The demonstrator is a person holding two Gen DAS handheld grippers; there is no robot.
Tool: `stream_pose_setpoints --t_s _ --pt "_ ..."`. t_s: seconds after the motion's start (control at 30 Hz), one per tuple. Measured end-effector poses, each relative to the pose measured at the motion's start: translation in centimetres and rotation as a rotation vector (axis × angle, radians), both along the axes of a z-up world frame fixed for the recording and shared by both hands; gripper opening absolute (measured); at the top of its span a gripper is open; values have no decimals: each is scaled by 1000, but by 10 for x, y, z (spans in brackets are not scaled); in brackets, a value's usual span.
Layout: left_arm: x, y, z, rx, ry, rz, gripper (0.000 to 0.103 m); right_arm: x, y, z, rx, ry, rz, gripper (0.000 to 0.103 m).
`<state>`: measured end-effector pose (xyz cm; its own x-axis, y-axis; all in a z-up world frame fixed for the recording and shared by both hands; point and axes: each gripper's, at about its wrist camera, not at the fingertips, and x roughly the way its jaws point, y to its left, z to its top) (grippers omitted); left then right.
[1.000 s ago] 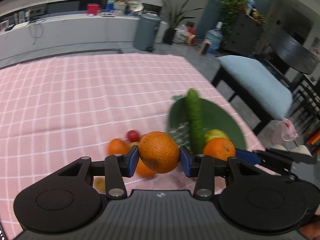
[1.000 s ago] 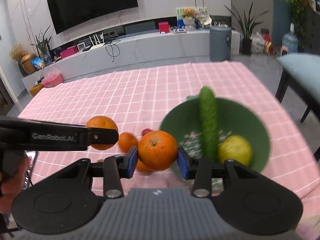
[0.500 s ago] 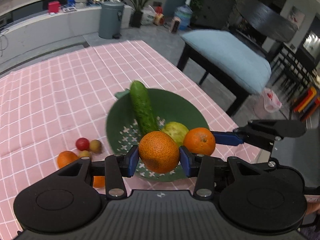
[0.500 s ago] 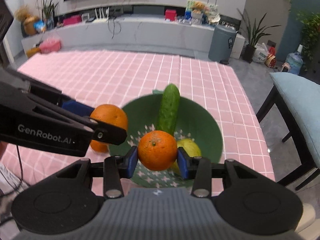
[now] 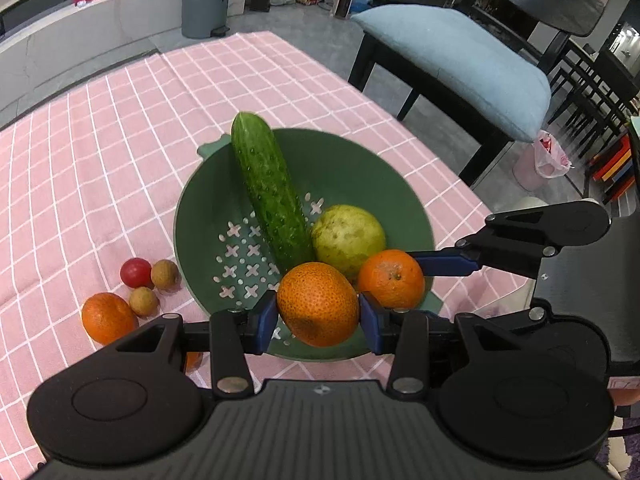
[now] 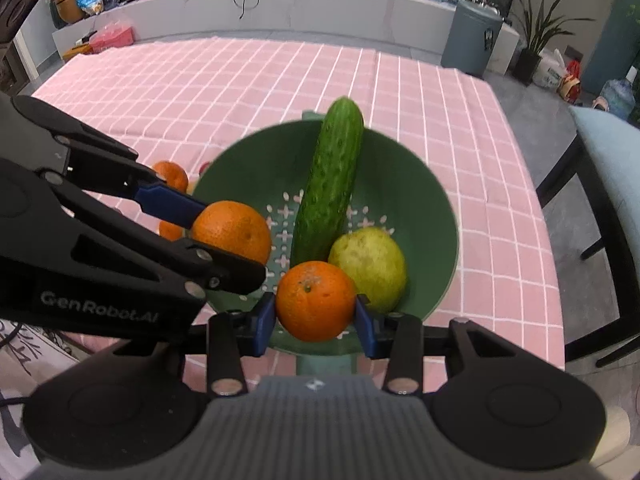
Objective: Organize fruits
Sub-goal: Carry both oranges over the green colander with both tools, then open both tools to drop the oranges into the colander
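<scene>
A green colander [image 5: 400, 184] on the pink checked cloth holds a cucumber [image 5: 272, 196] and a yellow-green pear [image 5: 348, 236]. My left gripper [image 5: 318, 314] is shut on a dimpled orange [image 5: 318, 300], hanging over the colander's near rim. From the right, a blue finger [image 5: 444, 263] of the other gripper presses a second orange [image 5: 391, 279] beside the pear. In the right wrist view, my right gripper [image 6: 316, 318] is shut on that smooth orange [image 6: 316, 300] above the colander [image 6: 440, 208], next to the pear [image 6: 368, 266] and the cucumber [image 6: 332, 184]. The left gripper's orange [image 6: 232, 232] hangs to its left.
Left of the colander, a loose orange [image 5: 108, 317], a red cherry tomato [image 5: 136, 273] and two small brown fruits [image 5: 165, 274] lie on the cloth. A bench with a blue cushion [image 5: 460, 60] stands past the table's right edge. A grey bin [image 5: 206, 0] is behind.
Both grippers have carried their oranges from over the cloth and loose fruit to above the colander, lower and tilted further down. Both grips stay unchanged.
</scene>
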<state>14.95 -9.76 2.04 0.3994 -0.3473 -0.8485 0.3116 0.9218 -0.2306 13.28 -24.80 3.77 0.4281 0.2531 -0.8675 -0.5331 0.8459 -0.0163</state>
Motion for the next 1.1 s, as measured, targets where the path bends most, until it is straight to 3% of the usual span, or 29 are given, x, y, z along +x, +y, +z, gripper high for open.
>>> stream_pose_setpoints --t_s 0.43,0.97,1.03,1.1 --pt "14 2 -23 -5 83 10 49 9 2 -17 -23 49 7 39" --pt "17 0 -28 -11 86 16 54 11 6 -21 -47 53 11 40" --pt "17 1 -27 -13 87 18 55 11 6 -21 -48 49 9 42" --pt "15 1 -25 -13 82 18 57 10 6 -19 -46 42 5 53"
